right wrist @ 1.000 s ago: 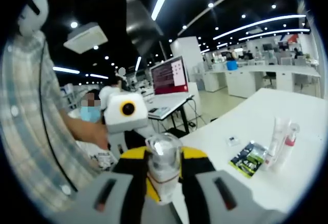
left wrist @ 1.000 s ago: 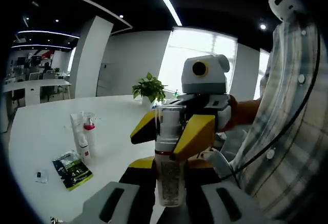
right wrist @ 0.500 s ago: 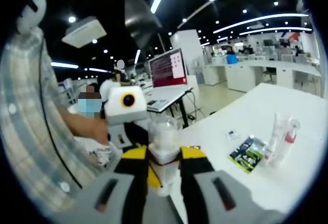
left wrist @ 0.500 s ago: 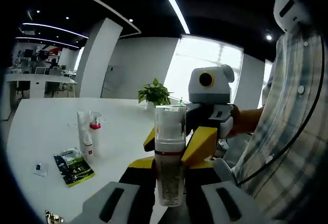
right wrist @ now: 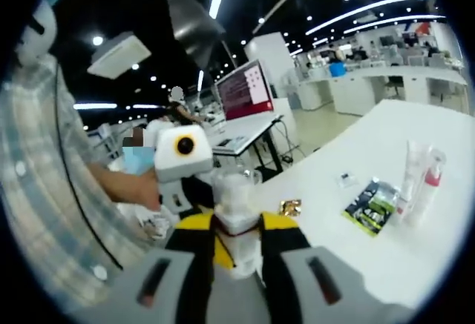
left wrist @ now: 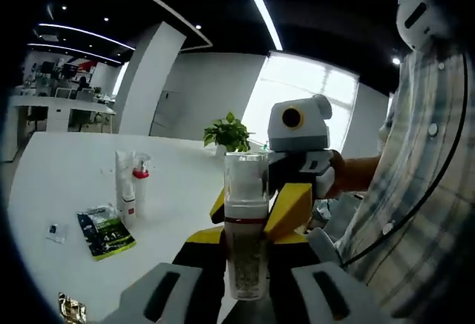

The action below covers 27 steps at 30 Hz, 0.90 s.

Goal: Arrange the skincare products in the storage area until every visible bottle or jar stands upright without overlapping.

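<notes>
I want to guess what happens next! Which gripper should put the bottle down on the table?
Probably the left gripper. It grips the bottle low around its body, holding it upright. The right gripper sits up near the cap, so it could let go first.

Both grippers clamped on the same bottle (left wrist: 246,235), left gripper (left wrist: 245,279) low center, right gripper (left wrist: 286,202) coming in from the right.

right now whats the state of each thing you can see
clear-capped bottle: upright, off the table, gripped by both grippers
left gripper: shut on the bottle's lower body
right gripper: shut on the bottle near its neck
white tube: standing upright on the table
red-collared pump bottle: standing upright beside the tube
green sachet: lying flat
gold wrapper: lying on the table
</notes>
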Motion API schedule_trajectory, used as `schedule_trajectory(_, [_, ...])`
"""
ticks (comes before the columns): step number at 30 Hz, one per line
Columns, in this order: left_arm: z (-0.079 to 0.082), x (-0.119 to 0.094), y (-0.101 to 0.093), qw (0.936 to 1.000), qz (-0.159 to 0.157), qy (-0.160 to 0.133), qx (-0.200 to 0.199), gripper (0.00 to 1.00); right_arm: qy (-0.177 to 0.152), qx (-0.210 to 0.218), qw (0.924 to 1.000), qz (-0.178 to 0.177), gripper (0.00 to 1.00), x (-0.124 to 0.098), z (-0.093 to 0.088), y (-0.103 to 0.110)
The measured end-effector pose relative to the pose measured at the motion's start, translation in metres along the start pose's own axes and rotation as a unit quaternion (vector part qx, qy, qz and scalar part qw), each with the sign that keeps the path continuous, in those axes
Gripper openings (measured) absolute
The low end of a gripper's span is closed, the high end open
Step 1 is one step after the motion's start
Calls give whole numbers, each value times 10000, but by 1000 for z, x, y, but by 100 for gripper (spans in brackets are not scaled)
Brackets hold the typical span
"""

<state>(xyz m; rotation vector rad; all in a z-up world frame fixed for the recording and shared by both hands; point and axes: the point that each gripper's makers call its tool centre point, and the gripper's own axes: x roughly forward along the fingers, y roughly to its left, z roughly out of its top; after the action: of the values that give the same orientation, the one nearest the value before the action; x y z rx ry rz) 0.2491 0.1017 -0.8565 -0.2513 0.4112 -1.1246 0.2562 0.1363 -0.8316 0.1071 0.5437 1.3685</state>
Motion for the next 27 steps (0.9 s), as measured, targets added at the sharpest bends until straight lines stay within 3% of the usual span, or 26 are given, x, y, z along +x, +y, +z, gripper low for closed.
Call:
schedule_trajectory(6, [-4,0,12,9990,360,-151,-232,22,92,-57,9999,-100,20,5,-2,-8])
schedule_trajectory(8, [-22,-4,20,9952,679,192,-678,24,61,-152,9997,-190,20,6,-1,-13])
schedule_trajectory(10, [-35,-9,27,9918,925,455,-756,29,-56,-120,9996,-230,20,4,4,-17])
schedule_trajectory(12, [-49,-22,43,9859,1469,733,-336,30,-126,-211,9987,-437,20,2,7,-30])
schedule_trajectory(14, [-58,-36,56,9753,1954,1019,115,32,-60,-242,9979,-603,20,0,5,-42])
schedule_trajectory(16, [-67,-52,68,9578,2446,1398,577,39,-58,-340,9960,-826,20,-3,5,-60])
schedule_trajectory(17, [-70,-62,77,9476,2721,1488,773,43,-74,-373,9948,-946,20,-5,6,-67])
schedule_trajectory(18, [-71,-68,83,9416,2903,1492,829,46,-92,-417,9939,-1013,20,-6,7,-73])
schedule_trajectory(22, [-74,-85,106,9262,3554,1175,456,63,-145,-635,9887,-1354,20,-13,9,-101])
schedule_trajectory(24, [-74,-90,119,9167,3835,1027,457,75,-152,-631,9871,-1463,20,-16,9,-113])
schedule_trajectory(27, [-77,-89,127,9154,3890,956,397,79,-162,-645,9840,-1652,20,-19,6,-133])
